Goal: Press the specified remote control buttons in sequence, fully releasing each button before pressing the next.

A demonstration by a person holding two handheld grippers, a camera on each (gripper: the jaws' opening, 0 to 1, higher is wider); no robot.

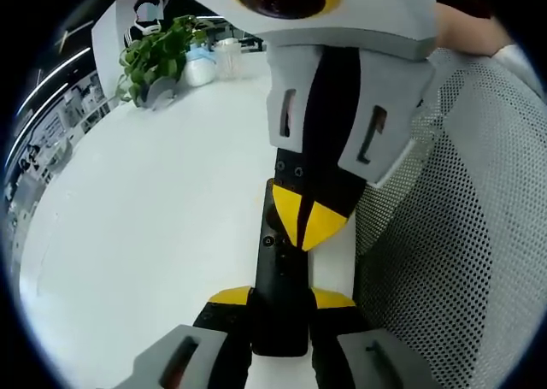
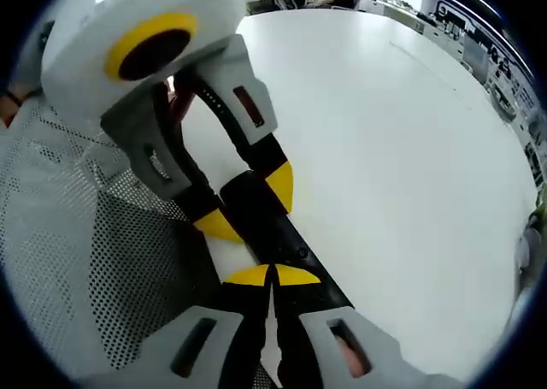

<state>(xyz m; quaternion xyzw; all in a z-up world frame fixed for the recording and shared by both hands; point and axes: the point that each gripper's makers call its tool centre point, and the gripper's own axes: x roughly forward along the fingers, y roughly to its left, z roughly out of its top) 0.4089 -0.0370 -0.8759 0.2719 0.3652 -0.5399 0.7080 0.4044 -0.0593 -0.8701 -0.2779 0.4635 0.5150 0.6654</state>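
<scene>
Now I see my left gripper clenched on the near end of the black remote, held above the white bench. My right gripper, jaws pinched together, presses its yellow tips onto the remote's face. Beyond the remote, a potted plant stands on the bench.

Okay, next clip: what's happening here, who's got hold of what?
A person is working a black remote control with two handheld grippers over a white table. The left gripper clamps the remote's near end between its yellow-tipped jaws. The right gripper, jaws shut together, has its yellow tips down on the remote's face, apparently pressing a button; which one can't be told. A grey mesh surface sits beside them, and a potted plant stands at the table's far edge.
</scene>
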